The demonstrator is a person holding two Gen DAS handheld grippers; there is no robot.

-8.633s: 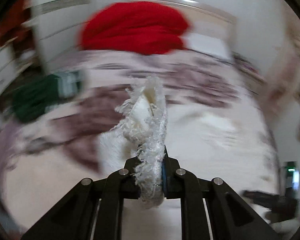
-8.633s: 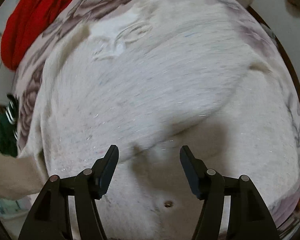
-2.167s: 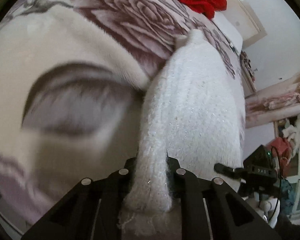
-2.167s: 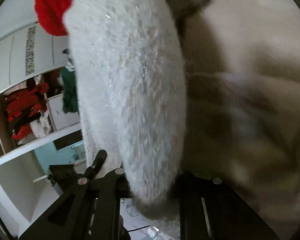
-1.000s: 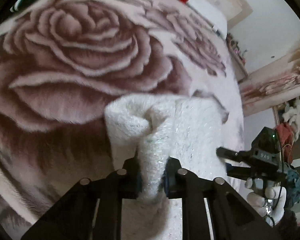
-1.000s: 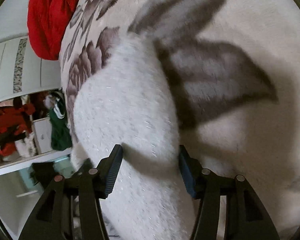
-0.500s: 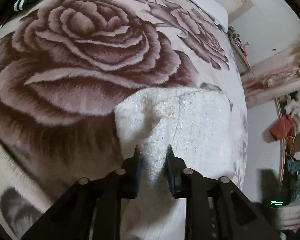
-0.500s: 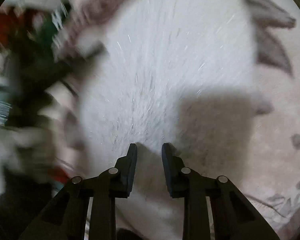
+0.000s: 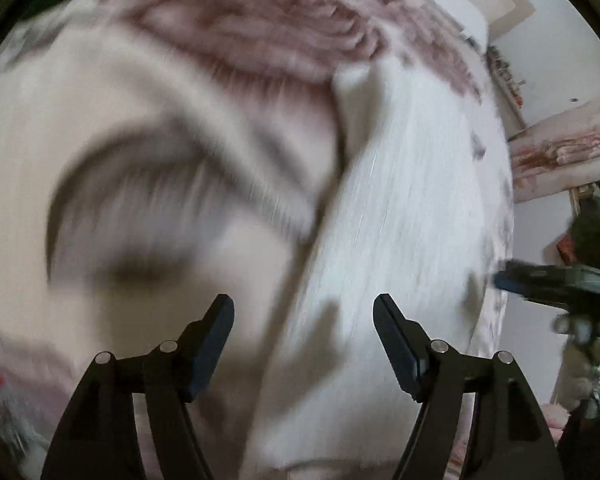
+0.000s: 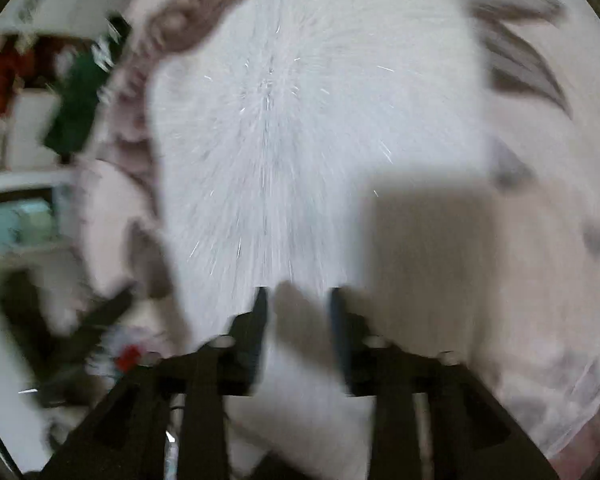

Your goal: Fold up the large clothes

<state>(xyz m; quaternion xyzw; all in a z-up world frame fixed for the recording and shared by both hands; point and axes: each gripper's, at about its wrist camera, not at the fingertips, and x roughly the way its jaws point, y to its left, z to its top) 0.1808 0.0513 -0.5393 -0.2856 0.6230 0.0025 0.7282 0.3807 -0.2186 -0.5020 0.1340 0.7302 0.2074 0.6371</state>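
While both grippers open, white sweater (image 9: 400,208) lies released (blurred).

Motion-smeared throughout: sweater (image 9: 400,216) and blanket (image 9: 148,152) ahead of the jaws. Sweater cut off below the jaws. Left of the right jaws, clutter unreadable.

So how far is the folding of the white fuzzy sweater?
Mostly done: the white fuzzy sweater lies as a compact rectangle on the rose-patterned blanket. Both jaws are opening, empty: left hand-held gripper, right hand-held gripper. Remaining, perhaps smoothing or setting it aside.
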